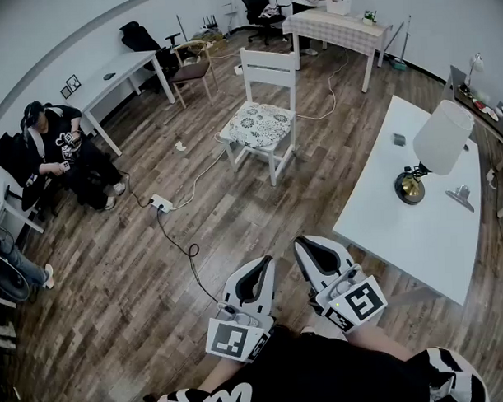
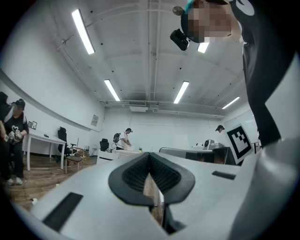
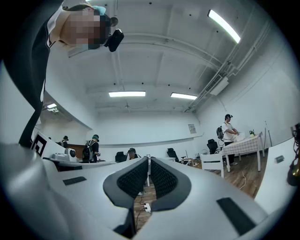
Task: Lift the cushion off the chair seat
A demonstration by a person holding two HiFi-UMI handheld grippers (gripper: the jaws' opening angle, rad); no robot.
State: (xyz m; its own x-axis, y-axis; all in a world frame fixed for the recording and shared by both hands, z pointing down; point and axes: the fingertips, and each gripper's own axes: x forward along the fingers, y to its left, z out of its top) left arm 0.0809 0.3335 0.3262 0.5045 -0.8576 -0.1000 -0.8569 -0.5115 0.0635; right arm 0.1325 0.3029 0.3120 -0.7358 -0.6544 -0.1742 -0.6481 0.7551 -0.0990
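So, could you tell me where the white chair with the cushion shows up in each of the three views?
Head view: white chair upper centre, cushion on its seat.
Left gripper view: apparently only its white back, low, left of centre.
Right gripper view: its back at lower right, seat hidden.
Shared landmark: the checked table with a standing person, just beyond the chair.
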